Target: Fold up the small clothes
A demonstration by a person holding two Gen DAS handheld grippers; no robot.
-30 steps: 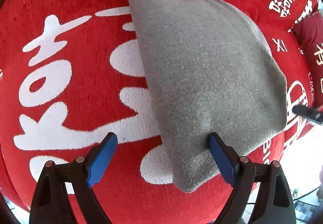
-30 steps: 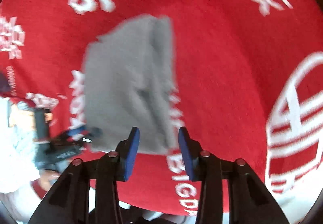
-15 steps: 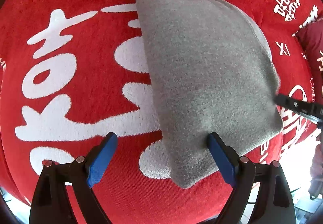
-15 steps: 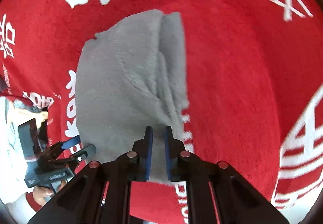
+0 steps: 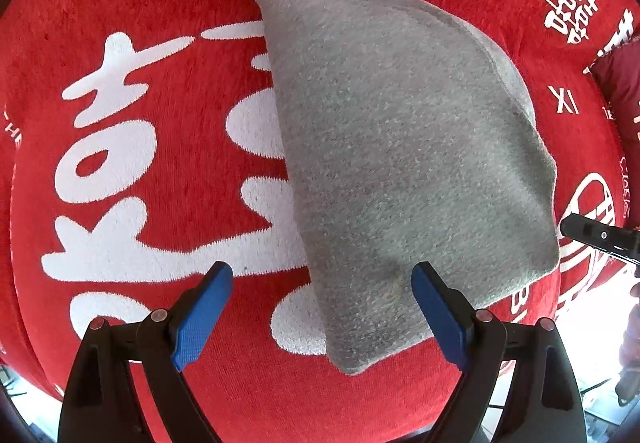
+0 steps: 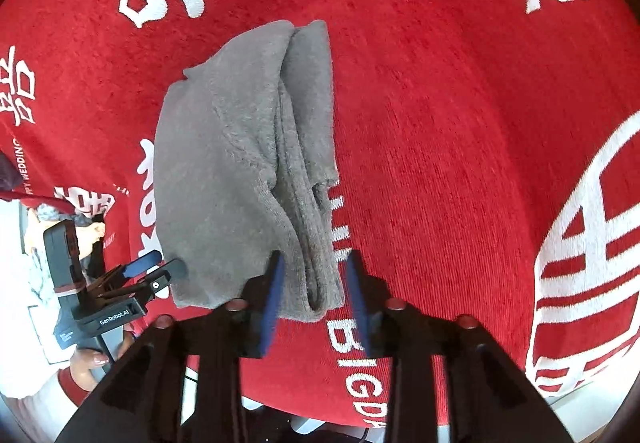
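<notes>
A folded grey garment [image 5: 400, 147] lies on the red blanket [image 5: 160, 3]. My left gripper [image 5: 320, 307] hangs straight above its near left corner with its blue pads wide open; it holds nothing, and one pad stands over the cloth. In the right wrist view the garment [image 6: 232, 163] shows its layered folded edges on the right side. My right gripper [image 6: 316, 295] straddles the near corner of that layered edge; its jaws are opening, with the cloth between the pads but not pinched. The left gripper [image 6: 152, 271] shows at the garment's left corner.
The red blanket [image 6: 440, 123] carries large white characters and letters and spreads on all sides of the garment. A hand and a sleeve [image 6: 80, 363] hold the left gripper at the lower left. A dark red cushion [image 5: 624, 91] sits at the right edge.
Half a second ago the right jaws had closed almost fully at the garment's near edge; they have parted again around it. The left gripper stays wide open in much the same place.
</notes>
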